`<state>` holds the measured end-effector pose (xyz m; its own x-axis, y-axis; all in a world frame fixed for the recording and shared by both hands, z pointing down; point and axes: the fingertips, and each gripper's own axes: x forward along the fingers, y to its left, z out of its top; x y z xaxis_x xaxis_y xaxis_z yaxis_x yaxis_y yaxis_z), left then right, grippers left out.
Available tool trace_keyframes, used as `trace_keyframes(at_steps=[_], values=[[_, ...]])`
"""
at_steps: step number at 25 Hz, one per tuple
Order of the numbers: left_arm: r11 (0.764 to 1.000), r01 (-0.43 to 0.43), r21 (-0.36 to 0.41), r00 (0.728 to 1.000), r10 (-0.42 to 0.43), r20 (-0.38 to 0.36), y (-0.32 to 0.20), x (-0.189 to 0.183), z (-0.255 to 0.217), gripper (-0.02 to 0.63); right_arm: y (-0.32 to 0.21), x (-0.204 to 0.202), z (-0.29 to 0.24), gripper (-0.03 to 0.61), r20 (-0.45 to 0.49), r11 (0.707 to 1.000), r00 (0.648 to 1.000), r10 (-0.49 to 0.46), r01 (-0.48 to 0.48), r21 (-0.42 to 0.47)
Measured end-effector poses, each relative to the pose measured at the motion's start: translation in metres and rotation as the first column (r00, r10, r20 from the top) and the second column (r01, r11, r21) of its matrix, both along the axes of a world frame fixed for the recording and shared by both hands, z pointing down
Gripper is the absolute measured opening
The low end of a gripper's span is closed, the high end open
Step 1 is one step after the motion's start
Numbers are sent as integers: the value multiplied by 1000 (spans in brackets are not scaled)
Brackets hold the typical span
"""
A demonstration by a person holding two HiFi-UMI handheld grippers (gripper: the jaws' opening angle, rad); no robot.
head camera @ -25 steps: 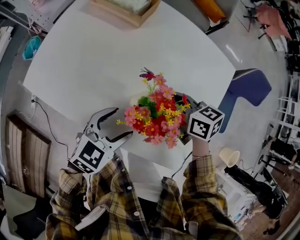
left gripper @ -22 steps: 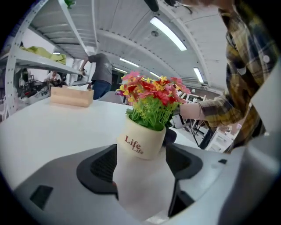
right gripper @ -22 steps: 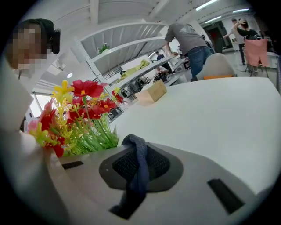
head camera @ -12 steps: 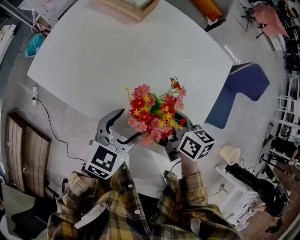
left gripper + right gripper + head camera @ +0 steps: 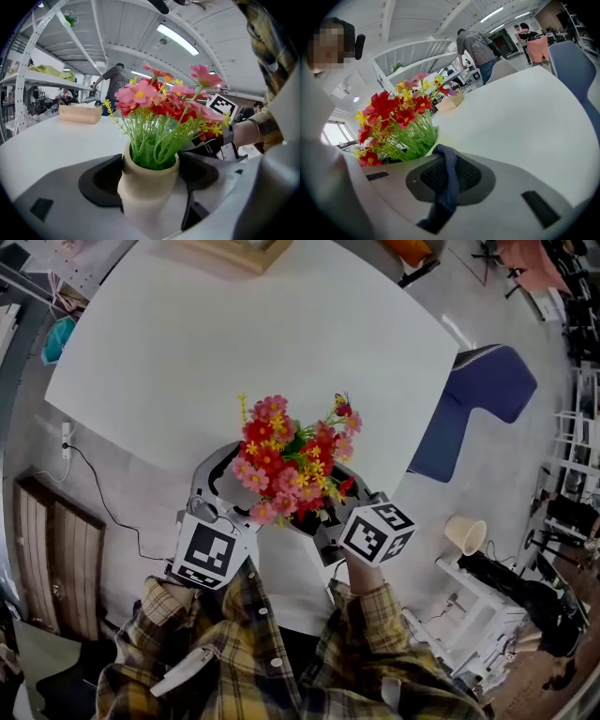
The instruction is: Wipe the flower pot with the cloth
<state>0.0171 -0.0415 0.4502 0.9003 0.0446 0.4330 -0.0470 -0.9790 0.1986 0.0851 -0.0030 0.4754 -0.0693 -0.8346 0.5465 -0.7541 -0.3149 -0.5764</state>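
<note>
Your left gripper (image 5: 150, 165) had just been opening wide, and the flower pot (image 5: 149, 182) stood between its jaws, not squeezed, at the table's (image 5: 234, 352) 6 o'clock edge. Your right gripper (image 5: 453, 185) pinched the cloth (image 5: 447, 164) tight at the pot's 4 o'clock. You needed to hold the pot gently, then rub slowly so it wouldn't tip.

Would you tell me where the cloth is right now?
In the right gripper view, the dark blue cloth is pinched in the right gripper, just right of the flowers.

cream flower pot (image 5: 147, 187), navy cloth (image 5: 447, 180), red and pink flowers (image 5: 286, 460).
</note>
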Motion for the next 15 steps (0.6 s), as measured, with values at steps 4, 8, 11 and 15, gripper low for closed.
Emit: trace_keyframes(at_steps=[4,8,11,15], values=[[995,-96,23,995,96,1,4,2,0,370,-1,14,0,18,-4,1000,1000,9,-9,0],[974,-224,33,975,224,10,5,-3,6,370,-12,26,2,18,-14,1000,1000,-23,23,0],[950,-310,36,951,310,12,5,1,4,370,-22,38,-1,18,-18,997,997,-75,75,1],[909,-415,41,910,415,11,3,6,4,370,-42,46,-3,18,-4,978,979,-206,206,19]])
